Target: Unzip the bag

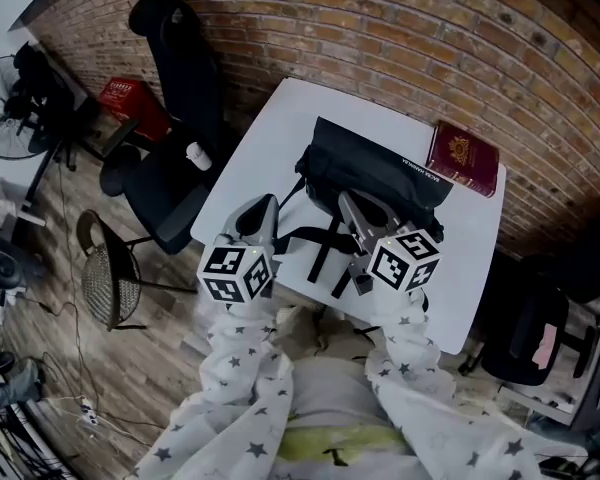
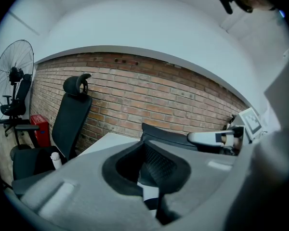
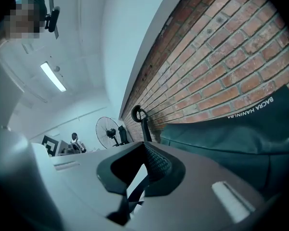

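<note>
Both the left tongs (image 1: 264, 208) and right tongs (image 1: 352, 206) are closed and empty, hovering before the black bag (image 1: 380, 173) at the surface's (image 1: 270, 133) far edge, apparently lining up to unzip it.

The bag (image 1: 380, 173) is matt black woven cloth with webbing straps. The table (image 1: 265, 143) has a smooth, matt white top. At its far right corner a maroon booklet (image 1: 463, 158) looks faintly glossy. The wall (image 1: 400, 18) is rough brick and the floor (image 1: 50, 348) is wood plank.
</note>
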`<control>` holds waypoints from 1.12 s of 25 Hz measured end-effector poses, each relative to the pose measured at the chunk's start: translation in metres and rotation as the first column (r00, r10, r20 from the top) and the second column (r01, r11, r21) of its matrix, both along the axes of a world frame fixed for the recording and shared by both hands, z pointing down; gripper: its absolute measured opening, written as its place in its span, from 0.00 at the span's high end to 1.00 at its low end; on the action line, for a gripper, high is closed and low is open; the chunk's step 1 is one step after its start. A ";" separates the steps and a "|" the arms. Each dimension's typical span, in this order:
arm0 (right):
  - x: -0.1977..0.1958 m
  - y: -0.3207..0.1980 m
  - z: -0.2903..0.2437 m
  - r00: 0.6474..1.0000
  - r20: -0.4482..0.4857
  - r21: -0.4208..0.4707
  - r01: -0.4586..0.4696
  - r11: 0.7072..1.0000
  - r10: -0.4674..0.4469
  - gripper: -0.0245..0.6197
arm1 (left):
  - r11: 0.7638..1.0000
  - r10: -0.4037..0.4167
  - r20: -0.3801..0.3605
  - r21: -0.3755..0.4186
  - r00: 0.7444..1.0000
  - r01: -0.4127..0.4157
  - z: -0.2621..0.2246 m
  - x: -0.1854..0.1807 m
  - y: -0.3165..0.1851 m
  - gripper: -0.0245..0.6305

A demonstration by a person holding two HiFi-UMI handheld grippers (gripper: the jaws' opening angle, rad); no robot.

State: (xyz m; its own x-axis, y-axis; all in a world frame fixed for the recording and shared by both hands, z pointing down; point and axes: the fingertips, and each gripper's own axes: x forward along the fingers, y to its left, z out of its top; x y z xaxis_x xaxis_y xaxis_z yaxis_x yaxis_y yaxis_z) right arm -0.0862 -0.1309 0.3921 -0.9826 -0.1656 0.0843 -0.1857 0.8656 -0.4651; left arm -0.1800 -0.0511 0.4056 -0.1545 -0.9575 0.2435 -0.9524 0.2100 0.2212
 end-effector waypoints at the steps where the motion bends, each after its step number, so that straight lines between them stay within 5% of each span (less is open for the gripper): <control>1: -0.003 0.000 0.003 1.000 -0.003 -0.005 -0.001 1.000 0.001 0.97 | 1.000 0.012 -0.001 -0.005 1.000 -0.012 0.002 -0.002 -0.004 0.96; 8: -0.024 -0.013 0.039 0.989 -0.110 -0.028 -0.104 0.994 0.100 0.94 | 0.989 0.138 -0.030 -0.052 0.990 -0.139 0.023 -0.022 -0.033 0.97; 17: -0.057 -0.008 0.079 0.964 -0.204 -0.034 -0.181 0.983 0.171 0.81 | 0.938 0.341 -0.043 -0.053 0.939 -0.343 0.033 -0.050 -0.073 0.90; 28: -0.070 -0.004 0.116 0.901 -0.318 0.064 -0.289 0.955 0.294 0.75 | 0.797 0.602 -0.069 -0.022 0.796 -0.604 0.036 -0.031 -0.122 0.64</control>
